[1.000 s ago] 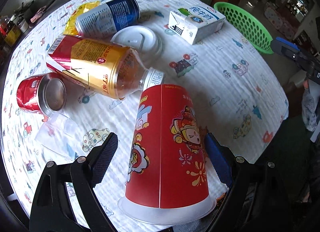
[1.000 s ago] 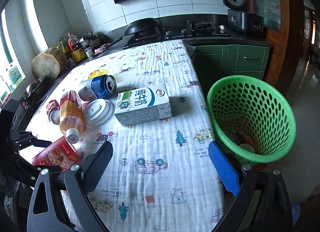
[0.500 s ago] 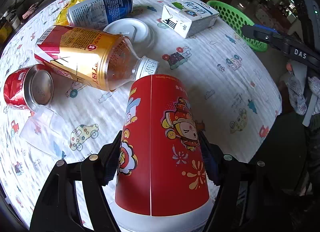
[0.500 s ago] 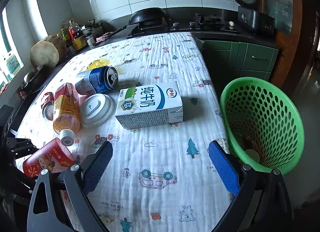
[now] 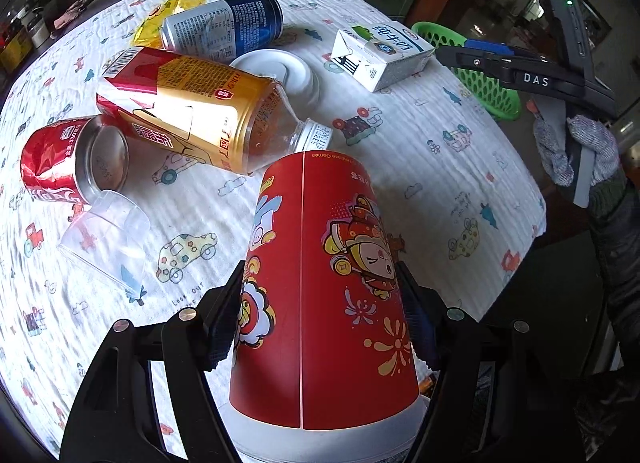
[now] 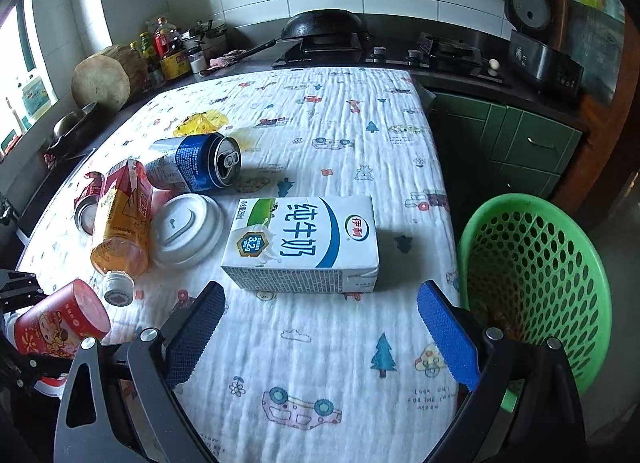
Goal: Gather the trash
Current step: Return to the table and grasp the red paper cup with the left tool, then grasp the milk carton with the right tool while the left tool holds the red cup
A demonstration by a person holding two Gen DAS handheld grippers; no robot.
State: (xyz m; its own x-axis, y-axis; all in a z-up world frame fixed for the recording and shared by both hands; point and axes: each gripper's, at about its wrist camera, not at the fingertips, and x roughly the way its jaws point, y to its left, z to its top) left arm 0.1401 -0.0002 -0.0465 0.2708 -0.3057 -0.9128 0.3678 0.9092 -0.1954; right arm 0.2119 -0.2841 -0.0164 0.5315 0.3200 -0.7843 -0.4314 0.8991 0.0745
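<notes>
Trash lies scattered across a patterned tablecloth [image 6: 320,343] on a kitchen table, and one piece is now caught: a red paper cup [image 5: 320,295] printed with a cartoon figure sits upside down between the fingers of the left gripper [image 5: 320,319]. A second ago those fingers stood wide of the cup; they have since closed until both pads press its sides, so the cup appears held and ready to be lifted. In the right wrist view the same cup shows tilted at the table's near left corner. The right gripper [image 6: 320,327] has moved forward and lower over the table, its blue-padded fingers spread wide with nothing between them, and it now faces a white and blue milk carton [image 6: 308,243] lying flat just ahead. Beside the carton, off the table's right edge, stands a green plastic basket [image 6: 532,275], with some debris dimly visible at its bottom. Other litter remains on the cloth: a yellow tea bottle [image 5: 192,107] on its side, a blue can [image 5: 224,27], a crushed red can [image 5: 68,167], a white lid [image 5: 280,71], a clear plastic cup [image 5: 104,235] and a yellow wrapper [image 5: 160,19]. Judging by this, the cup's next stop is likely the basket, and the carton looks to be the right hand's target.
</notes>
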